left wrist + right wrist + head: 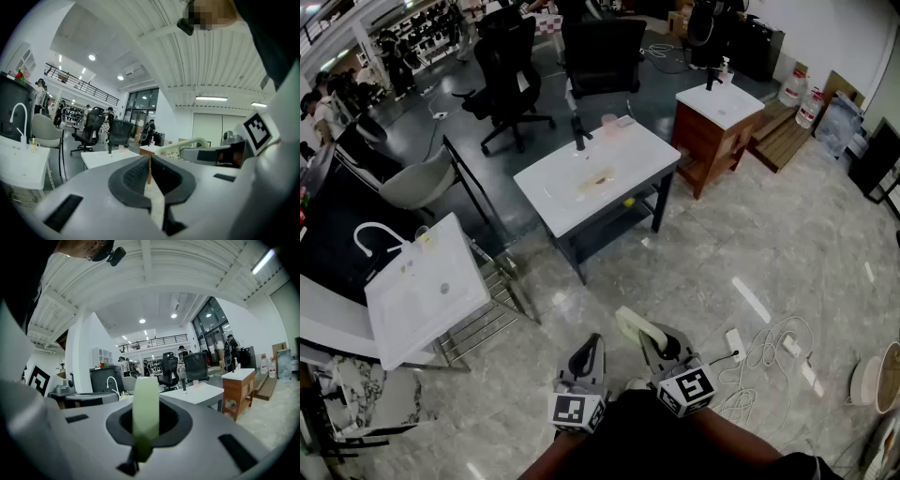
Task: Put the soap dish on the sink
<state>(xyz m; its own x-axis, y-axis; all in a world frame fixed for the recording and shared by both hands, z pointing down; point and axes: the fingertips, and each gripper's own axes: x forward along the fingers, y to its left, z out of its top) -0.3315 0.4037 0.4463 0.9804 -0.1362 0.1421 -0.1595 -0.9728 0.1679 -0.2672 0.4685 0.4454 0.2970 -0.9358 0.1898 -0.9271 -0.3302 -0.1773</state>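
Right tongs [146, 427] are clamped on the pale green soap dish [146, 401]; left tongs [150, 171] are closed, empty. Only the head view shows cables [769, 352] on the floor [722, 244].

Soap dish [636, 327] in right tool [653, 344], left tool [592, 344] just beside, middle sink [561, 180] well ahead

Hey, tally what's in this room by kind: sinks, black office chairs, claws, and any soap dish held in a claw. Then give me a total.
Sinks: 3
Black office chairs: 2
Claws: 2, left claw and right claw
Soap dish, held in the right claw: 1
Total: 8
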